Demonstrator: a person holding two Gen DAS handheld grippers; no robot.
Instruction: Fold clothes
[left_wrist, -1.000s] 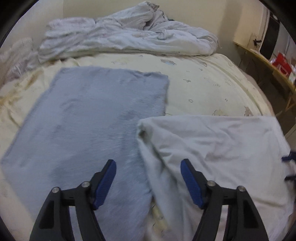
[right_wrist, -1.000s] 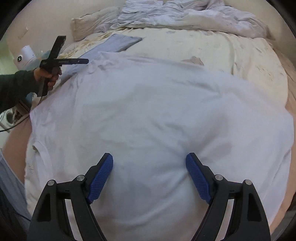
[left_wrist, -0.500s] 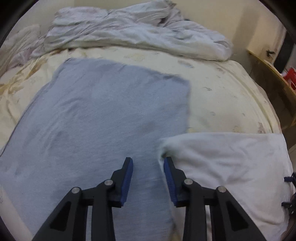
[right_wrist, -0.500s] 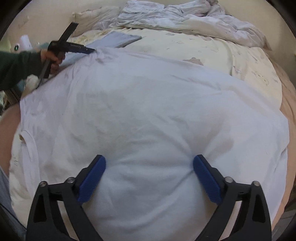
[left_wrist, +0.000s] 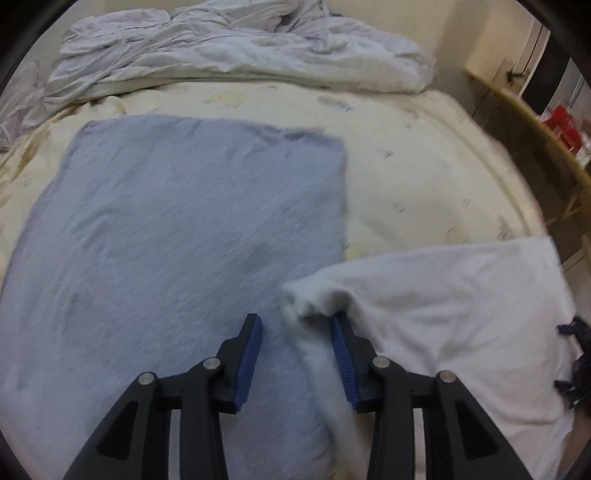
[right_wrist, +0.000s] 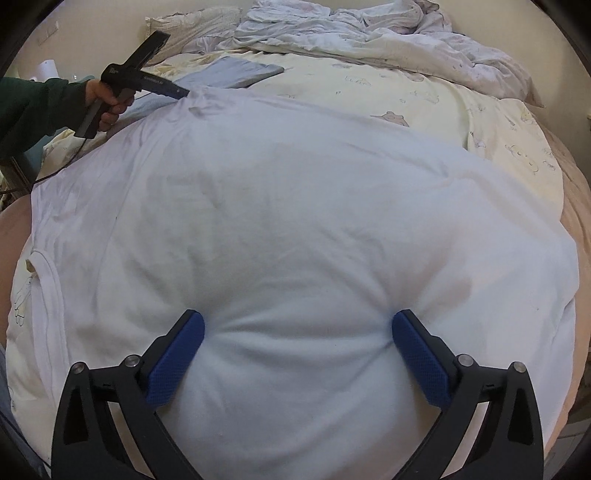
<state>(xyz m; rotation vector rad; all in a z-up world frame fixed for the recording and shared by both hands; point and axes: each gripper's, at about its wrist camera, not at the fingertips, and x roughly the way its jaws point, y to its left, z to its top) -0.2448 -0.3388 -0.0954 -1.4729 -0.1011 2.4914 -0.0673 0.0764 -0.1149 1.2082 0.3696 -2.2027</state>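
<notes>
- The step in hand looks like taking hold of the white garment at two places so it can be folded over on the bed.
- The left tongs stand at the garment's far corner; their jaws have just been closing and then eased a little, with the bunched white edge between them (it lies against the right pad only, so no pinch yet), which leaves them released.
- The right tongs are spread wide, their jaws having just been opening; both blue pads dent the cloth from above without clamping it, so they grasp nothing.
- To do this well, each pair should gather a small ridge of fabric before closing, and both should lift together to keep the edge straight.
- The white garment is thin, soft cotton-like cloth, lightly creased, spread flat across the near part of the bed.
- A grey-blue garment lies beside it as a flat rectangle, with a fuzzier, knit-like face; the white corner overlaps its edge.
- A rumpled duvet is heaped at the far end.
</notes>
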